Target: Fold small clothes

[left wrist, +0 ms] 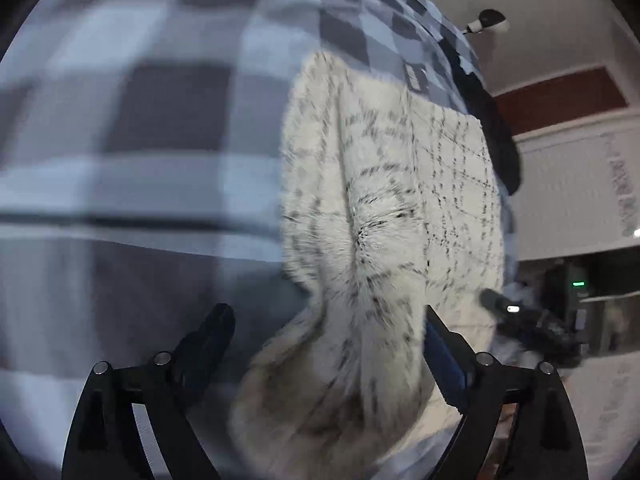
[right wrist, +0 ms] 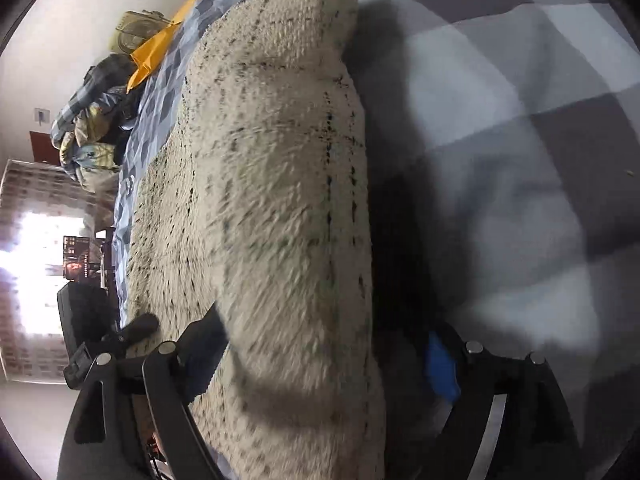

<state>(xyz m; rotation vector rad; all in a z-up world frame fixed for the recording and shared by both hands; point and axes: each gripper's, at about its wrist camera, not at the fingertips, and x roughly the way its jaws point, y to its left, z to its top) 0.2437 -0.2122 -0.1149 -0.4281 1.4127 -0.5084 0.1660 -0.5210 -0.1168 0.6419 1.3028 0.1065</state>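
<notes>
Now both sets of fingers gape wide. L gripper (left wrist: 330, 320) & R gripper (right wrist: 324, 332) straddle fuzzy cream garment (left wrist: 384, 208), w/o pinching it, on checked bed cover (left wrist: 140, 120).

A checked bedspread (right wrist: 520, 128) covers the bed; a yellow envelope (right wrist: 160, 50) and a clothes heap (right wrist: 92, 128) lie at its far end.

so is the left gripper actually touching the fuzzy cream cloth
Cannot tell. In the left wrist view the cream cloth lies between the open left gripper fingers, but blur hides any contact.
</notes>
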